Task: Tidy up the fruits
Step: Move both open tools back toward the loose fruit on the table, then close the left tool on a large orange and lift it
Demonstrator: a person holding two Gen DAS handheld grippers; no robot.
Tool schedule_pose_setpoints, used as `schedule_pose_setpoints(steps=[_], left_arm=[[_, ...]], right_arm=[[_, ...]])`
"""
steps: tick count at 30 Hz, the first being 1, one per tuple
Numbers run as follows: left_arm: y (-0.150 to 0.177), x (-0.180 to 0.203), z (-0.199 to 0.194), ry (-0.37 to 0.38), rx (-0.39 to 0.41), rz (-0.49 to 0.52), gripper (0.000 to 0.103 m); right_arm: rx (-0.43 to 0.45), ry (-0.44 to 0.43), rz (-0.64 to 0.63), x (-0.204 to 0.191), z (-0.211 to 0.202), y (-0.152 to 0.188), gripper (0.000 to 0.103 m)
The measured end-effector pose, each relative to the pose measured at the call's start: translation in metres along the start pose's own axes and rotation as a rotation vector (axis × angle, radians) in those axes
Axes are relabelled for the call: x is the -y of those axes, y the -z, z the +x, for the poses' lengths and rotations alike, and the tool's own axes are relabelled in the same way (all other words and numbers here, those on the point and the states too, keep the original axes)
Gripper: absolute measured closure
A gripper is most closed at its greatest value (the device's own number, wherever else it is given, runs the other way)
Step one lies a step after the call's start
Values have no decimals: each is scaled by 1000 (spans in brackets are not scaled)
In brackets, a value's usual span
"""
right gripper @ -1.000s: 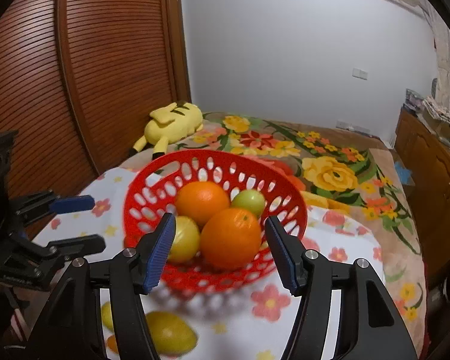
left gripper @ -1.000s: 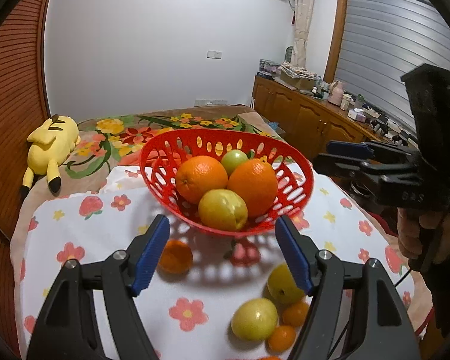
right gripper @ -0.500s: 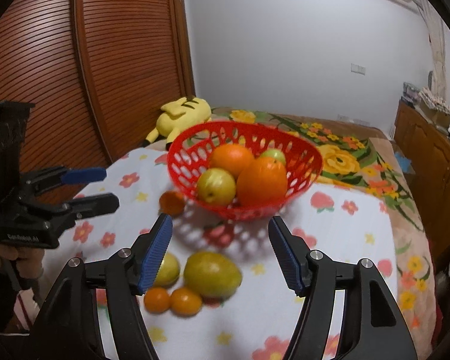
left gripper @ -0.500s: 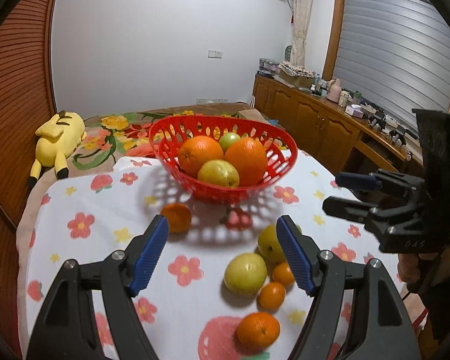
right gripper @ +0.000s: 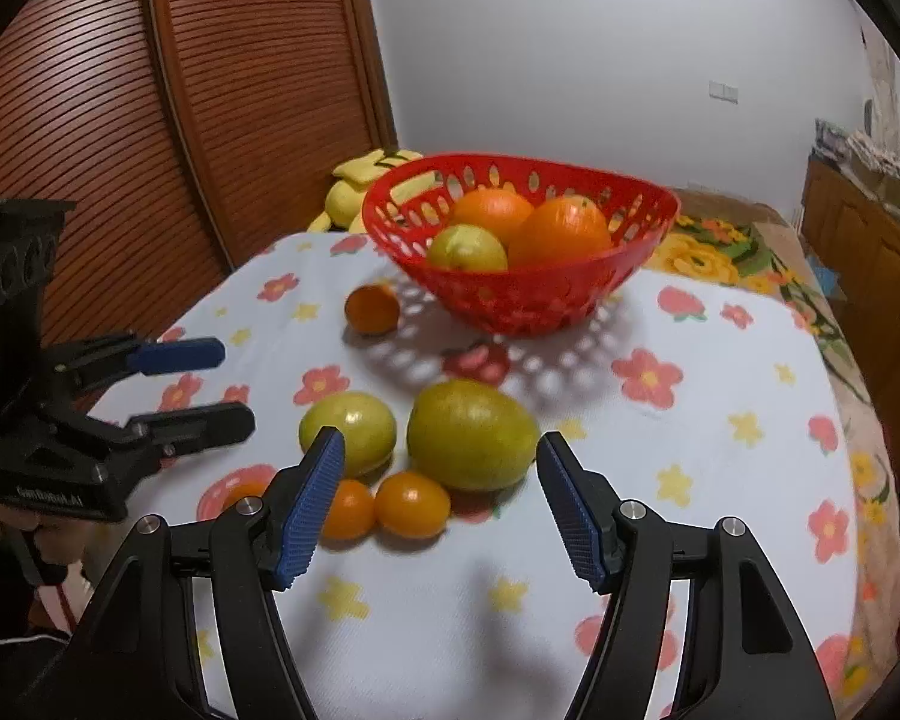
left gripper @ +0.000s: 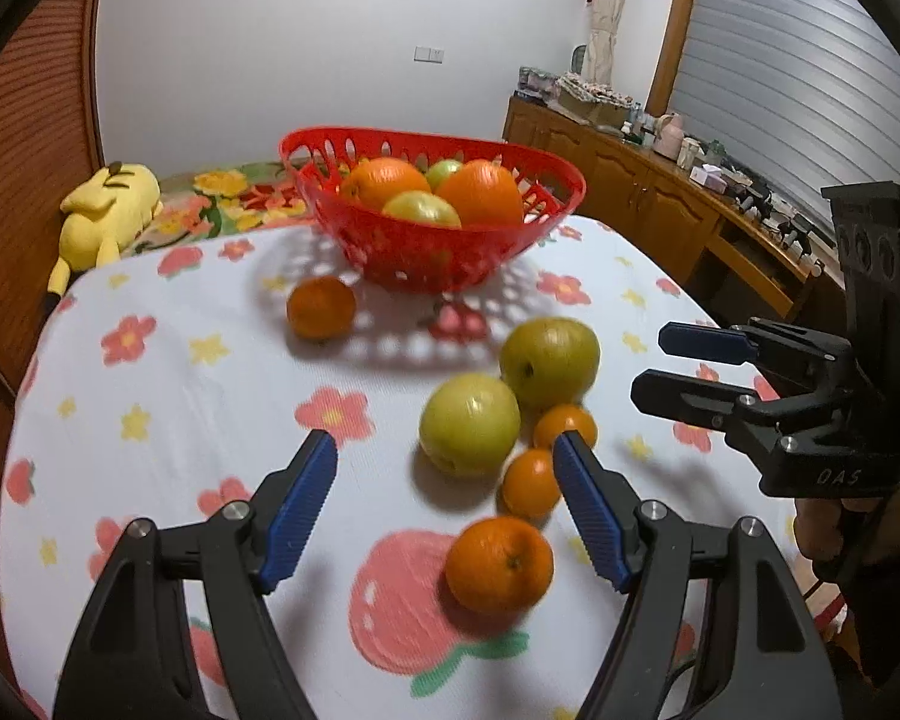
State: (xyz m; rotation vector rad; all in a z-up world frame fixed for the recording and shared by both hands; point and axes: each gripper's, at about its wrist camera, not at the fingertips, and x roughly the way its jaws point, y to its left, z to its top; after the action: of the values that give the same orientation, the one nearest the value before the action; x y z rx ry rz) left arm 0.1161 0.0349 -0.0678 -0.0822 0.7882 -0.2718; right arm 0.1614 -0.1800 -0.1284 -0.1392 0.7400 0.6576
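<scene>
A red basket point(left gripper: 432, 252) point(right gripper: 528, 300) at the far side of the table holds two oranges and green fruits. Loose on the floral cloth lie a green apple point(left gripper: 469, 423) point(right gripper: 349, 432), a larger green fruit point(left gripper: 549, 353) point(right gripper: 473, 433), two small tangerines point(left gripper: 531, 483) point(right gripper: 413, 504), an orange point(left gripper: 499, 564) and a lone tangerine point(left gripper: 320, 307) point(right gripper: 372, 309) near the basket. My left gripper point(left gripper: 447, 501) is open and empty, just short of the green apple. My right gripper point(right gripper: 441, 504) is open and empty, low over the small tangerines; it also shows in the left wrist view point(left gripper: 699, 369).
A yellow plush toy point(left gripper: 105, 213) lies on the flowered bed beyond the table. Wooden slatted doors point(right gripper: 150, 120) stand on the left. A wooden sideboard point(left gripper: 660, 204) with clutter runs along the right. The left gripper shows in the right wrist view point(right gripper: 204, 384).
Both grippers have pulled back from the basket and come down toward the near side of the table, so the loose fruits now lie right in front of the open fingers.
</scene>
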Motion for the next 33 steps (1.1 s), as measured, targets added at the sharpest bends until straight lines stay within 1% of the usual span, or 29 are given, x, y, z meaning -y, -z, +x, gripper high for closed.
schedule_pose_setpoints(steps=[4, 6, 12, 16, 18, 21, 22, 23, 27, 33], left_arm=[[10, 3, 1, 11, -13, -10, 28], [15, 3, 3, 30, -28, -25, 28], [27, 8, 6, 49, -50, -27, 30], [33, 13, 12, 52, -74, -14, 35], [35, 14, 15, 56, -83, -12, 37], [38, 14, 19, 73, -100, -11, 43], [38, 15, 20, 75, -103, -8, 49], [40, 15, 21, 77, -107, -5, 57], [41, 14, 20, 86, -99, -9, 59], [38, 4, 13, 78, -74, -36, 59]], right_arm=[[-4, -8, 11, -2, -5, 9, 36], [-10, -17, 24, -3, -6, 14, 36], [-19, -22, 43, -5, -12, 26, 36], [-23, -21, 45, -6, -9, 29, 36], [-26, -22, 46, -6, -7, 29, 38], [-31, -24, 47, -7, -2, 29, 39], [-31, -23, 46, -7, -1, 29, 39], [-32, -25, 46, -7, 0, 29, 39], [-38, -25, 47, -6, 6, 30, 39], [-53, -25, 41, -6, 16, 28, 40]])
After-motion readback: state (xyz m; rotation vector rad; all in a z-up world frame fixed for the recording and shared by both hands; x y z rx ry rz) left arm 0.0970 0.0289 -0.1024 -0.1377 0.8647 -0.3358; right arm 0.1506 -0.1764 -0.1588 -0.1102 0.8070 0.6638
